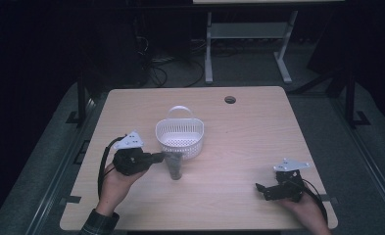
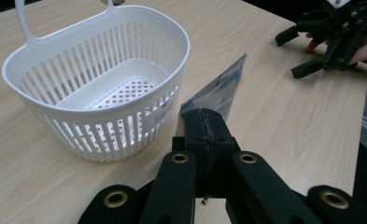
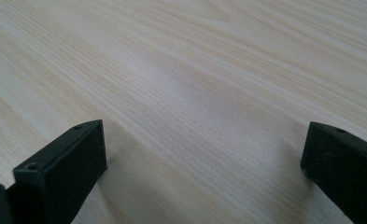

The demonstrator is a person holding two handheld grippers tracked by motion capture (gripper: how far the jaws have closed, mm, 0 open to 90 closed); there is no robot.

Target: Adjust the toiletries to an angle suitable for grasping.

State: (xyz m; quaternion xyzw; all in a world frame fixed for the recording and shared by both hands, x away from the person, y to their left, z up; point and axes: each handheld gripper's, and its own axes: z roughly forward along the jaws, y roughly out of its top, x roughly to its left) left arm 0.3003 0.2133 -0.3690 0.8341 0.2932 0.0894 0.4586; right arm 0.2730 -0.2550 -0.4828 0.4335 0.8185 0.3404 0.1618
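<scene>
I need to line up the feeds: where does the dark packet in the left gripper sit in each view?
High view: the packet hangs left of centre, just in front of the white basket, pinched by the left gripper.
Left gripper view: packet at centre, sticking up from the shut jaws.
Right gripper view: bare table between open jaws.
Shared landmark: the wooden tabletop.

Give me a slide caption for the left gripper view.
Left gripper pinching a dark pouch beside the white slotted basket.
</scene>
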